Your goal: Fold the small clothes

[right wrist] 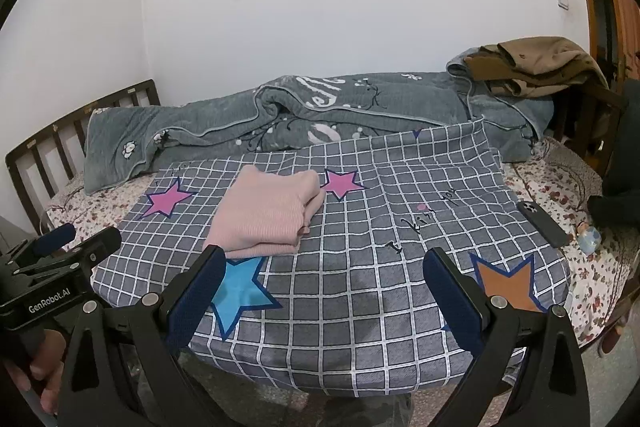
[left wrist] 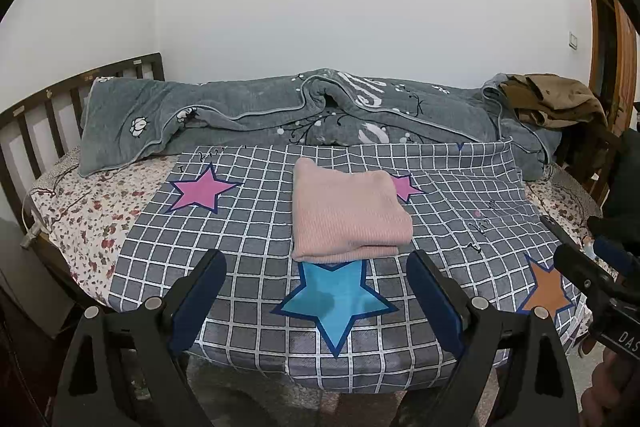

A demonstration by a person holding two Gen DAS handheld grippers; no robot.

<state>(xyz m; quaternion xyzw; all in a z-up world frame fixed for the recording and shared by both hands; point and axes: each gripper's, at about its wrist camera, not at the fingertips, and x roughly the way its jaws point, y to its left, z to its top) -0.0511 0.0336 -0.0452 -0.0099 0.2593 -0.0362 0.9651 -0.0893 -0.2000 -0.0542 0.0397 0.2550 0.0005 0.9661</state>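
Note:
A pink knitted garment (left wrist: pixel 348 215) lies folded into a thick rectangle on the grey checked cloth (left wrist: pixel 248 227), partly covering a blue star. My left gripper (left wrist: pixel 316 267) is open just in front of its near edge, with nothing between the blue pads. In the right wrist view the same pink garment (right wrist: pixel 268 215) sits to the left and farther off. There my right gripper (right wrist: pixel 324 267) is open over bare checked cloth (right wrist: pixel 360 227), holding nothing. The left gripper's body (right wrist: pixel 60 263) shows at the left edge of that view.
A grey quilt (left wrist: pixel 280 115) is bunched along the wall behind the cloth. A brown jacket (right wrist: pixel 536 67) is piled at the back right. A black phone (right wrist: pixel 542 223) and a small bottle (right wrist: pixel 590 237) lie at the right. A dark wooden headboard (left wrist: pixel 48 111) stands on the left.

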